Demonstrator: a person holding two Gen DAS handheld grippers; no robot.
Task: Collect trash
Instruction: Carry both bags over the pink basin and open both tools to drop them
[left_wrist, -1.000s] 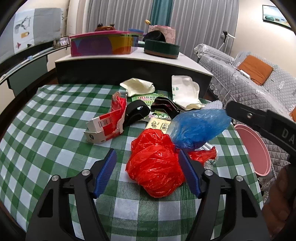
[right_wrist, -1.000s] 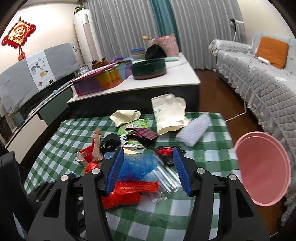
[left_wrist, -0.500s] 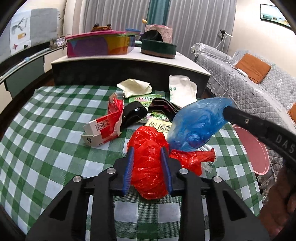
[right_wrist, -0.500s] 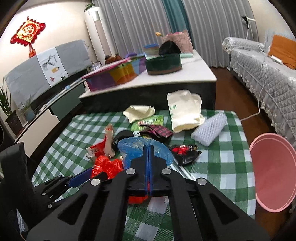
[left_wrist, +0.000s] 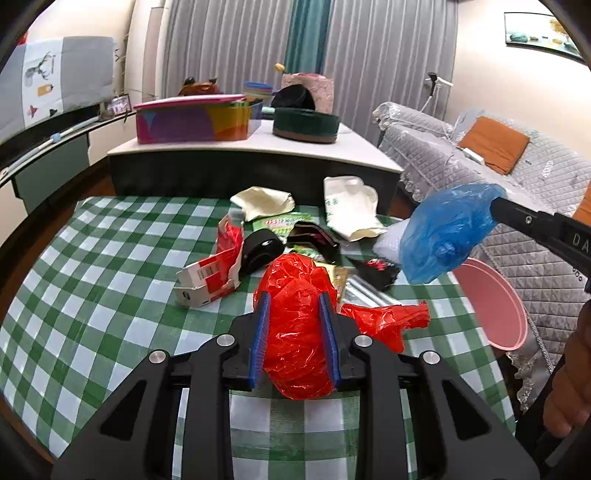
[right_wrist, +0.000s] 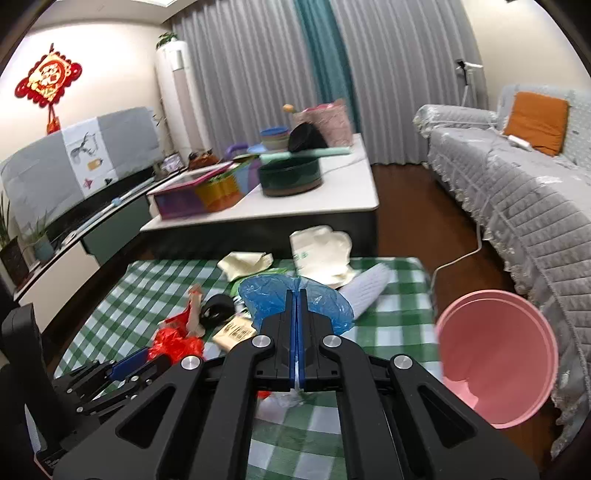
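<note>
Only readable text: white letters "DA", cut off at the frame edge, on the right gripper (left_wrist: 496, 206) body. Barcode on the torn red-white carton (left_wrist: 207, 275), digits illegible

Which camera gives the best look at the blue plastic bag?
The left wrist view: the blue plastic bag hangs whole from the right gripper, clear of the table. In the right wrist view the gripper's shut fingers cover its middle.

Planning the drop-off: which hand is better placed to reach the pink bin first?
Right. Its gripper, shut on the blue bag, hangs clear of the table beside the pink bin; the left gripper's red bag sits farther off.
</note>
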